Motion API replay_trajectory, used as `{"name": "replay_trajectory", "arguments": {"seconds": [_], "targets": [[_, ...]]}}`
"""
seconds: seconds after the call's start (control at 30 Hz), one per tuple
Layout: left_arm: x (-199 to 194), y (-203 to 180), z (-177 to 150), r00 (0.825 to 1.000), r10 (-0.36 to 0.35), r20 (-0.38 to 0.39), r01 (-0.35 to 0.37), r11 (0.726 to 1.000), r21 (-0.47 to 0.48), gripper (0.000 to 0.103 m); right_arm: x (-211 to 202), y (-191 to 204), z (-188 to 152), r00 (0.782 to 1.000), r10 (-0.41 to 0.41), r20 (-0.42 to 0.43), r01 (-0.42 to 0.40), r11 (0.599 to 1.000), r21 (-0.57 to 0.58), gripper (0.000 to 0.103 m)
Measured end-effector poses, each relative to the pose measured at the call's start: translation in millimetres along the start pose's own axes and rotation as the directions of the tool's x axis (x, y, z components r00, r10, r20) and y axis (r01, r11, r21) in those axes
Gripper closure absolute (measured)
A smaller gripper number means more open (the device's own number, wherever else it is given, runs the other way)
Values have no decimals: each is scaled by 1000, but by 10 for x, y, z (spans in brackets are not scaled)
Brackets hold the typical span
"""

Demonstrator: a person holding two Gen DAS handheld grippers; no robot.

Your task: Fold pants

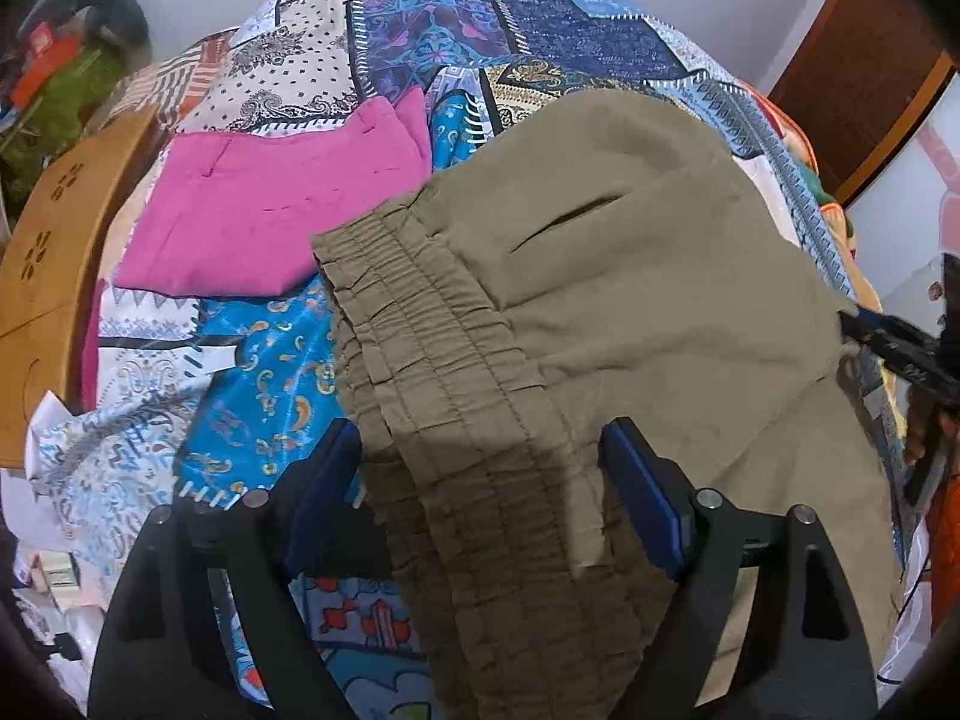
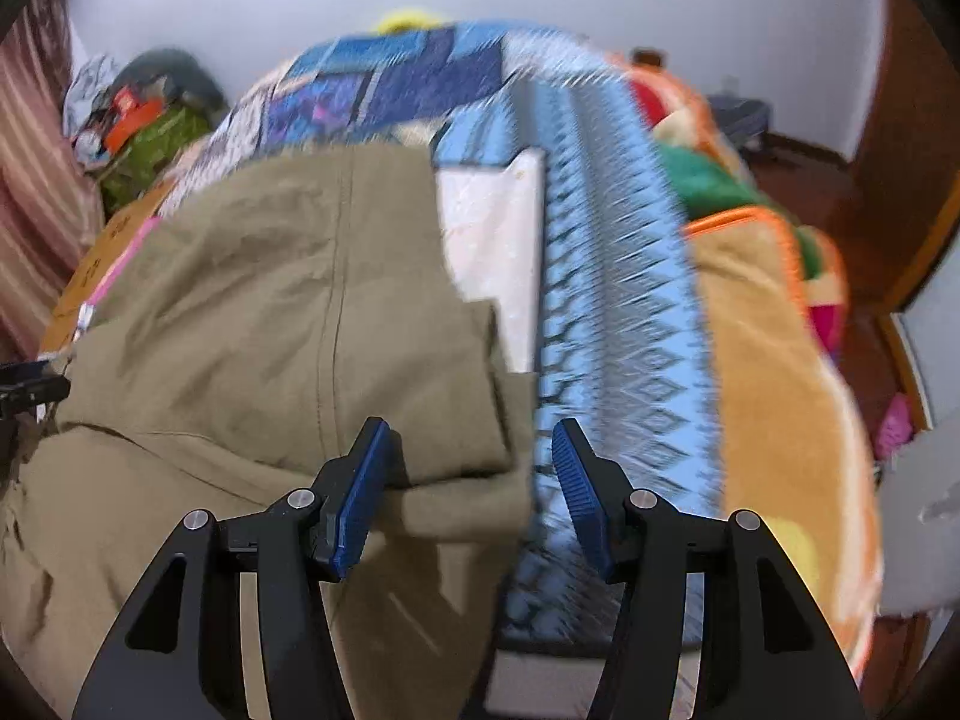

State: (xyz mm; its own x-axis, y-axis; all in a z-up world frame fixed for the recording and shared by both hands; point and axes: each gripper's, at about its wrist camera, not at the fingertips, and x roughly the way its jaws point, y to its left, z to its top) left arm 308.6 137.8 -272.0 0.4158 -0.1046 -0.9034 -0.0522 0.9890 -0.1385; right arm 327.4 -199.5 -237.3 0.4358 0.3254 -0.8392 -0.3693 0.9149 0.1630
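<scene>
Olive-khaki pants with an elastic waistband lie on a patterned bedspread. In the left wrist view my left gripper is open, its blue pads on either side of the waistband, which runs between them. In the right wrist view the pants lie folded, their folded edge at the right. My right gripper is open over that edge, the left pad over the cloth, the right pad over the bedspread. The view is blurred. The right gripper's tip shows at the pants' right edge.
Folded pink pants lie left of the khaki pair. A wooden headboard stands at the left. An orange and green blanket lies at the bed's right. Clutter sits at the far left by the wall. A wooden door is at the right.
</scene>
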Motion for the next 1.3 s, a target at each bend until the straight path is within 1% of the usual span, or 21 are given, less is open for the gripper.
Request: {"name": "replay_trajectory", "arguments": {"seconds": [0.03, 0.07, 0.1, 0.13, 0.17, 0.2, 0.23, 0.3, 0.4, 0.53, 0.6, 0.7, 0.77, 0.83, 0.9, 0.93, 1.0, 1.07, 1.23, 1.27, 1.3], "targets": [[5, 12, 1, 1000, -9, 0, 9, 1000, -4, 19, 50, 30, 2, 1000, 11, -6, -11, 1000, -10, 51], [6, 24, 0, 1000, -14, 1, 14, 1000, -6, 19, 111, 63, 3, 1000, 18, -9, -19, 1000, -19, 55], [4, 26, 1, 1000, -6, 6, 6, 1000, -4, 20, 145, 79, 7, 1000, 27, -11, -27, 999, -24, 67], [-4, 20, -2, 1000, 12, 17, -12, 1000, 2, 22, 169, 83, 8, 1000, 28, -15, -28, 999, -31, 70], [-15, -3, -3, 999, 37, 30, -37, 999, 15, 27, 205, 113, 12, 1000, -1, -11, 1, 999, -49, 77], [-27, -28, -1, 997, 62, 43, -64, 998, 28, 33, 216, 136, 12, 1000, -1, -16, 0, 998, -65, 84], [-44, -58, 1, 994, 91, 62, -94, 994, 47, 34, 232, 155, 16, 1000, 3, -20, -4, 997, -81, 84], [-63, -104, -7, 986, 148, 82, -153, 986, 64, 36, 245, 207, 7, 1000, -23, -19, 21, 994, -108, 86], [-73, -112, -31, 976, 195, 100, -203, 976, 76, 36, 266, 270, 0, 998, -68, -12, 66, 986, -150, 86], [-42, -36, -65, 978, 189, 92, -193, 980, 42, 33, 279, 274, 10, 994, -107, 5, 107, 982, -155, 87], [-4, -28, -69, 976, 196, 90, -201, 978, 50, 28, 261, 245, -12, 994, -106, 7, 106, 984, -143, 87], [-31, -47, -67, 978, 190, 90, -198, 977, 79, 27, 269, 267, 6, 992, -129, -1, 128, 981, -143, 87], [-96, -36, -51, 982, 171, 73, -176, 982, 68, 27, 246, 307, -5, 988, -151, -6, 148, 975, -162, 86], [-194, -35, -46, 986, 155, 67, -160, 985, 63, 27, 216, 332, 18, 984, -176, 0, 173, 968, -184, 84], [-318, -37, -41, 981, 167, 99, -175, 982, 77, 27, 147, 328, 45, 980, -201, -1, 197, 960, -201, 75], [-379, -32, -31, 977, 176, 119, -187, 978, 89, 27, 112, 323, 54, 978, -210, -3, 205, 958, -201, 73], [-461, 4, 4, 974, 179, 137, -192, 977, 95, 27, -4, 294, 102, 982, -188, 1, 185, 965, -187, 65], [-499, 70, 74, 976, 164, 140, -177, 981, 81, 26, -110, 296, 165, 987, -160, 29, 163, 972, -172, 60], [-385, 299, 326, 981, 152, 123, -154, 988, 8, 26, -249, 363, 455, 988, -112, 105, 128, 979, -157, 53], [-342, 343, 362, 983, 145, 115, -146, 989, -5, 26, -240, 383, 495, 988, -104, 112, 121, 980, -159, 47], [-289, 388, 402, 985, 139, 105, -138, 990, -21, 26, -212, 402, 568, 988, -93, 121, 112, 980, -163, 35]]}}
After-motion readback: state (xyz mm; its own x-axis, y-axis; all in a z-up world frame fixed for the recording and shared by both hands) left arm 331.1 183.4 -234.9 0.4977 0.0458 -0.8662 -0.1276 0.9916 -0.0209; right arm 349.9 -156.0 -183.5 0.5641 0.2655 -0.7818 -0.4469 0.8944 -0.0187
